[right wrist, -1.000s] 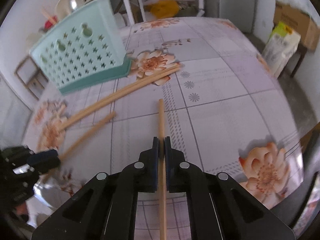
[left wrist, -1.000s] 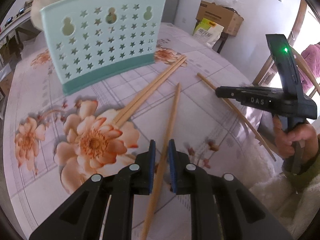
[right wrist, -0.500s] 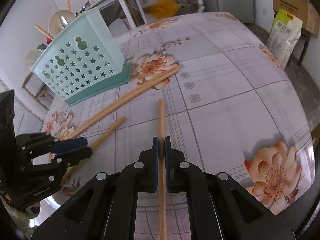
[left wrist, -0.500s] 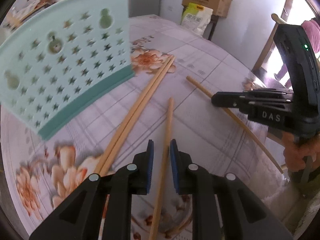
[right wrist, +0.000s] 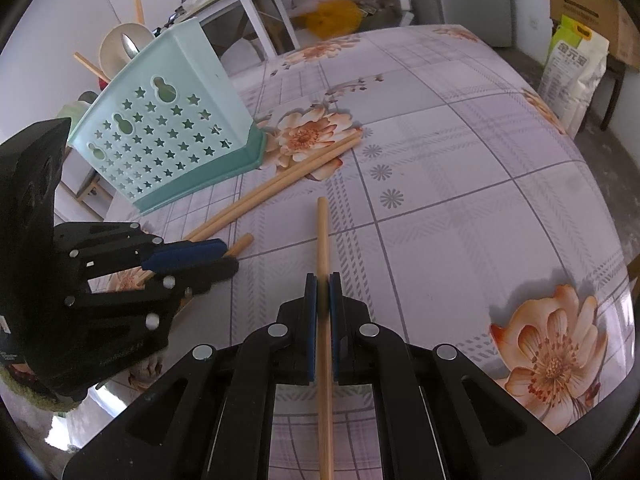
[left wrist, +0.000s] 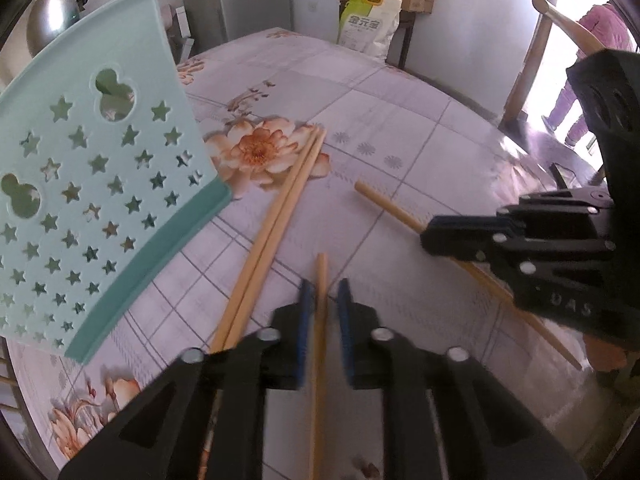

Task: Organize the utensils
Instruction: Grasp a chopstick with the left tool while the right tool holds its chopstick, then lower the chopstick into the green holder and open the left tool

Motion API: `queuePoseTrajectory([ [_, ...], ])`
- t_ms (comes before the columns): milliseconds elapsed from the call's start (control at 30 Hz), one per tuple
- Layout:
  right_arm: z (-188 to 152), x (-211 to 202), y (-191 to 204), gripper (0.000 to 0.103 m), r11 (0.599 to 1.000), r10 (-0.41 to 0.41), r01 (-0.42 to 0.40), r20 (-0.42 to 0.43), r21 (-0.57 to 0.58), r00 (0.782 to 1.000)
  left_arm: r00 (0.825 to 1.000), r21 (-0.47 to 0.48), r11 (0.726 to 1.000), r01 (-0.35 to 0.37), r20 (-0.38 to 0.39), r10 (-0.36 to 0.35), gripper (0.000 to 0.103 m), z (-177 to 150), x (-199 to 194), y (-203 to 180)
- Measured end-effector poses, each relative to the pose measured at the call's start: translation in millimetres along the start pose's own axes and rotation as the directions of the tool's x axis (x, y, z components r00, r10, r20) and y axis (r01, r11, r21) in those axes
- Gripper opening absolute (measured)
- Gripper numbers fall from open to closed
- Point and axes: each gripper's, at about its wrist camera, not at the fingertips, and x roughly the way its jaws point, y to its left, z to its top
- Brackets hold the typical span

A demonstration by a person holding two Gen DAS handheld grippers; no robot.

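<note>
From the left wrist, the left gripper [left wrist: 322,312] straddles a pale wooden chopstick [left wrist: 320,320] with jaws slightly apart, not yet pinching, the star-punched mint plastic holder [left wrist: 92,184] up-left and a loose pair of chopsticks [left wrist: 276,220] just left. From the right wrist, the right gripper [right wrist: 322,300] is clamped on a second wooden chopstick [right wrist: 322,248]. Judged: pickup step; next, close the left, then carry both to the holder across open floral tablecloth [right wrist: 460,200] ahead.

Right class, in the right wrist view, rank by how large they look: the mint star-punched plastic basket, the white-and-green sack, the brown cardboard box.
1. Mint star-punched plastic basket, clearly largest.
2. White-and-green sack and brown cardboard box: unsure; both stand far behind the table, and the frame edge crops the box.
</note>
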Motion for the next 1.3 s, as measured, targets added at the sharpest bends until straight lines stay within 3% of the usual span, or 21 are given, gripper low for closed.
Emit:
queuePoseTrajectory([
  [133, 0, 0, 1, 0.004, 1.0, -0.002, 0.002, 0.002, 0.0, 1.0, 0.999, -0.034, 0.999, 0.015, 0.029, -0.014, 0.006, 0, -4, 7],
  [300, 1, 1, 1, 0.004, 1.0, -0.008, 0.008, 0.0, 0.001, 1.0, 0.993, -0.075, 0.997, 0.0, 0.118, 0.009, 0.006, -4, -39, 19],
  [533, 2, 2, 2, 0.004, 1.0, -0.017, 0.016, 0.002, 0.003, 1.0, 0.957, -0.181, 0.983, 0.011, 0.287, 0.043, 0.006, -16, -112, 50],
  [833, 2, 2, 4, 0.004, 0.999, -0.041, 0.041, 0.001, -0.006, 0.999, 0.869, -0.259, 0.963, 0.07, 0.49, 0.068, 0.005, -38, -202, 84],
  [1300, 3, 3, 3, 0.004, 0.999, -0.046, 0.046, 0.002, 0.002, 0.999, 0.695, -0.27, 0.958, 0.095, 0.707, 0.13, 0.005, -24, -286, 107],
])
